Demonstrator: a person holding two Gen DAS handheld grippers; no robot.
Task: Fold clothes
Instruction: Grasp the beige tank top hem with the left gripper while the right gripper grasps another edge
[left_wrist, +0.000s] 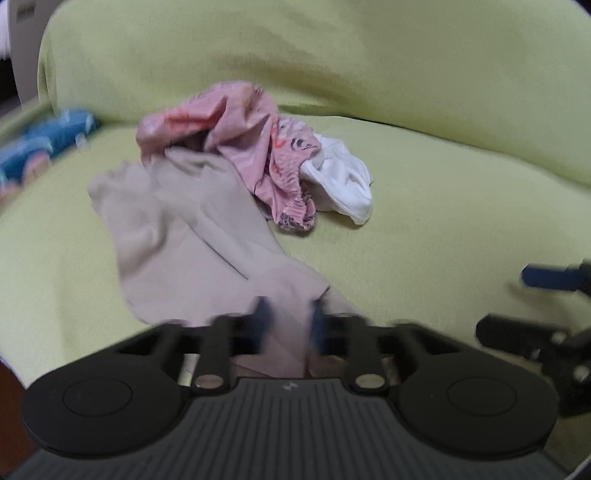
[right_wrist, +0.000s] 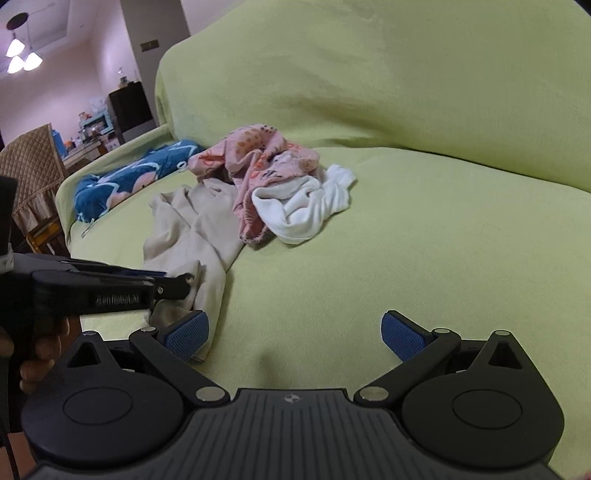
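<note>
We see the left gripper (left_wrist: 287, 321) closed on the near end of a beige garment (left_wrist: 192, 236) that trails across the green sofa (left_wrist: 424, 206) up to a crumpled pink garment (left_wrist: 243, 147) and a white one (left_wrist: 343, 184). The right gripper (right_wrist: 295, 334) hovers wide open and holds nothing, just beside the beige cloth. A blue blanket (right_wrist: 122, 181) lies further left

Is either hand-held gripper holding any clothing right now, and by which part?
The left hand-held gripper pinches the near end of the long beige fabric garment. The right hand-held gripper is open, holding nothing.
</note>
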